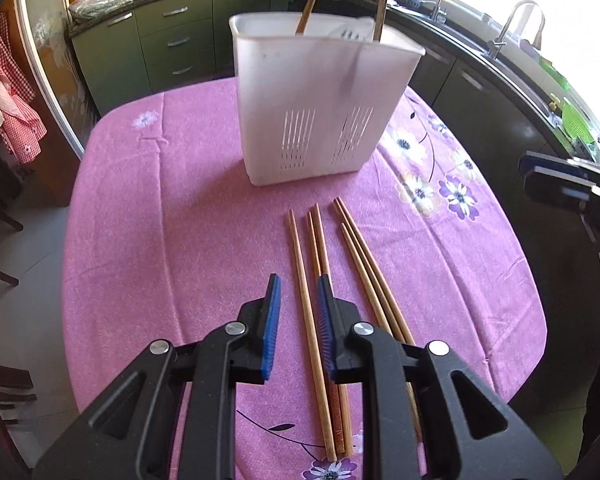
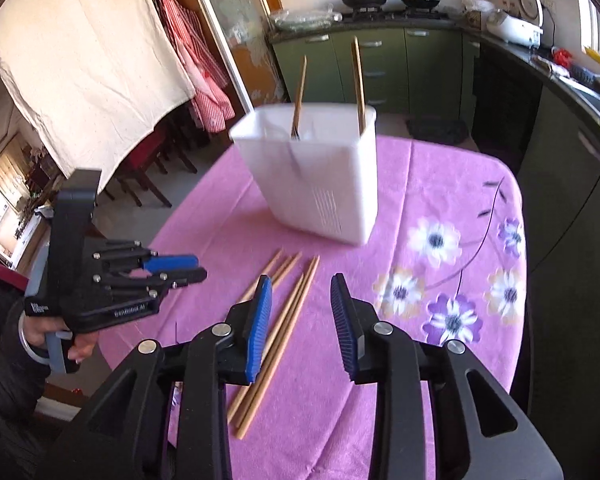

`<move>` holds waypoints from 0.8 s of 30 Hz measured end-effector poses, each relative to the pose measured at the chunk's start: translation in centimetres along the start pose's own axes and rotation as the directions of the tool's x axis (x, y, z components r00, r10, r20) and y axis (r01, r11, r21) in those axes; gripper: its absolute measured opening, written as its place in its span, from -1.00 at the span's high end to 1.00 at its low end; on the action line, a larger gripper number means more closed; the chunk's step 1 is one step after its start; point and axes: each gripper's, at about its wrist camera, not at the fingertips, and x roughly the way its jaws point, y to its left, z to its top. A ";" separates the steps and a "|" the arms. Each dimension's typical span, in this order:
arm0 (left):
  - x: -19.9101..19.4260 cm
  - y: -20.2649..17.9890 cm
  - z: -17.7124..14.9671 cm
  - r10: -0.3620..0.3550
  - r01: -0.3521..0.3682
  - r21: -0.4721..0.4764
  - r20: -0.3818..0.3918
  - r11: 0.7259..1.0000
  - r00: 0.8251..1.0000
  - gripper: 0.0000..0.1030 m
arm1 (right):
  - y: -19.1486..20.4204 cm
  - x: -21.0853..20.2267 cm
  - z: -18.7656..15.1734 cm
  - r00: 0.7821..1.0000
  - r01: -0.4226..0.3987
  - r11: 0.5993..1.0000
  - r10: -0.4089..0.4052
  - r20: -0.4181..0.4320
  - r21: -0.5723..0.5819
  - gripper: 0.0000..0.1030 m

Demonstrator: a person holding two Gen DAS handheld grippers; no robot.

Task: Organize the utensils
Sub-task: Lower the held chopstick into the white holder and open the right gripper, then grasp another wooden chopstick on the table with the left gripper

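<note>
A white slotted utensil holder point(image 1: 320, 108) point(image 2: 320, 184) stands on the pink floral tablecloth point(image 1: 160, 200), with two chopsticks point(image 1: 308, 4) and a fork head point(image 1: 346, 34) standing up in it. Several wooden chopsticks point(image 1: 312, 280) point(image 2: 284, 320) lie side by side on the cloth in front of it. My left gripper point(image 1: 298, 280) point(image 2: 201, 268) hovers low over them, its jaws a narrow gap apart; one chopstick on the cloth shows through the gap, not pinched. My right gripper point(image 2: 300, 280) point(image 1: 525, 174) is open and empty above the right-hand chopsticks.
Green kitchen cabinets point(image 1: 172, 44) and a dark counter with a sink tap point(image 1: 516, 24) wrap around the back and right. Dark wooden chairs point(image 2: 152, 176) and hanging cloths point(image 2: 80, 80) stand left of the table. The table's rounded edge point(image 1: 540, 320) drops off close on the right.
</note>
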 end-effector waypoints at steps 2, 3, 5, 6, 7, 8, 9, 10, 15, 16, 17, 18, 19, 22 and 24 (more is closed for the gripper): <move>1.5 -0.1 0.0 0.013 -0.013 -0.001 -0.028 1.000 1.000 0.66 | -0.6 1.9 -1.5 0.999 0.001 1.000 0.000 -0.049 0.016 0.40; 2.2 -0.2 0.0 0.015 -0.015 -0.002 -0.042 1.000 0.999 0.66 | -0.8 2.7 -2.1 0.998 -0.001 1.000 0.003 -0.068 0.025 0.40; 3.4 -0.2 0.1 0.016 -0.016 -0.002 -0.069 1.000 0.997 0.66 | -1.5 3.7 -2.8 0.995 -0.012 0.999 0.016 -0.094 0.044 0.40; 4.0 -0.2 0.2 0.021 -0.021 -0.005 -0.081 1.000 0.997 0.66 | -1.7 4.0 -3.0 0.995 -0.015 0.999 0.019 -0.101 0.050 0.40; 4.5 -0.2 0.2 0.030 -0.030 -0.008 -0.091 1.000 0.995 0.66 | -1.8 4.2 -3.2 0.994 -0.016 0.999 0.021 -0.105 0.051 0.40; 4.9 -0.1 0.2 0.035 -0.036 -0.009 -0.101 0.999 0.994 0.66 | -1.8 4.3 -3.3 0.994 -0.018 0.998 0.024 -0.106 0.053 0.40; 5.4 -0.1 0.3 0.037 -0.038 -0.008 -0.110 0.999 0.993 0.66 | -1.9 4.3 -3.2 0.994 -0.022 0.998 0.028 -0.107 0.055 0.40; 5.8 0.0 0.2 0.042 -0.043 -0.009 -0.118 0.999 0.992 0.66 | -2.0 4.4 -3.0 0.994 -0.023 0.998 0.029 -0.110 0.055 0.40; 7.0 -0.2 0.3 0.040 -0.041 -0.003 -0.150 0.999 0.988 0.66 | -2.0 5.0 -2.7 0.991 -0.025 0.998 0.032 -0.133 0.052 0.40; 7.1 -0.4 0.3 0.037 -0.037 0.000 -0.154 0.999 0.987 0.66 | -2.0 5.2 -2.6 0.989 -0.029 0.998 0.037 -0.140 0.053 0.40; 7.3 -0.5 0.4 0.036 -0.036 0.003 -0.157 0.999 0.987 0.66 | -2.0 5.5 -2.6 0.988 -0.033 0.998 0.041 -0.148 0.053 0.40; 7.4 -0.7 0.4 0.036 -0.036 0.004 -0.162 0.999 0.986 0.66 | -2.0 5.6 -2.6 0.987 -0.036 0.998 0.044 -0.154 0.052 0.38; 7.5 -0.8 0.4 0.041 -0.040 0.009 -0.162 0.999 0.986 0.66 | -2.0 5.8 -2.7 0.986 -0.037 0.998 0.045 -0.158 0.053 0.35; 7.7 -1.3 0.4 0.063 -0.059 0.030 -0.163 0.998 0.985 0.66 | -2.1 6.3 -2.7 0.984 -0.042 0.998 0.050 -0.173 0.054 0.35; 7.8 -1.7 0.4 0.079 -0.074 0.038 -0.164 0.997 0.983 0.76 | -2.1 6.3 -2.6 0.983 -0.040 0.998 0.049 -0.176 0.054 0.35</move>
